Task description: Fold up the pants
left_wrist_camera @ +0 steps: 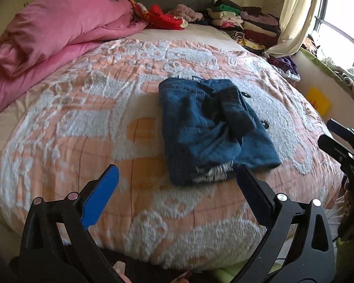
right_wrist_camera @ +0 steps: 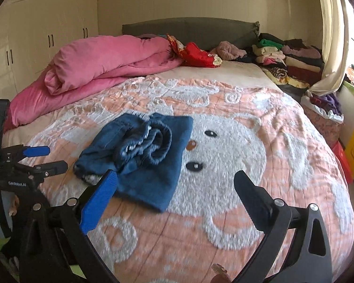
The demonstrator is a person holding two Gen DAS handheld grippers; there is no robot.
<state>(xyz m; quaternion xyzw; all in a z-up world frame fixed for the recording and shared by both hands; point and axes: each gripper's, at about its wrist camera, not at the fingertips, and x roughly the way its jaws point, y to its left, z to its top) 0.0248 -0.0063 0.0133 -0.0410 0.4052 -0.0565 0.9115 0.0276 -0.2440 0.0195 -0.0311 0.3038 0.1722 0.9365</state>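
A pair of blue denim pants [left_wrist_camera: 214,127] lies folded into a thick bundle on the peach and white bedspread [left_wrist_camera: 82,122]. It also shows in the right wrist view [right_wrist_camera: 144,155], with the elastic waistband bunched on top. My left gripper [left_wrist_camera: 177,176] is open and empty, held just in front of the bundle's near edge. It also shows at the left edge of the right wrist view [right_wrist_camera: 52,158]. My right gripper [right_wrist_camera: 175,179] is open and empty, held above the bedspread [right_wrist_camera: 247,141] at the bundle's near right corner. It shows at the right edge of the left wrist view [left_wrist_camera: 337,134].
A rolled pink duvet [right_wrist_camera: 101,66] lies along the bed's left side. Red clothes [right_wrist_camera: 198,55] and stacks of folded clothes [right_wrist_camera: 288,54] sit by the grey headboard [right_wrist_camera: 191,29]. A curtain [right_wrist_camera: 330,42] and window are at the right. White wardrobes [right_wrist_camera: 42,33] stand at the left.
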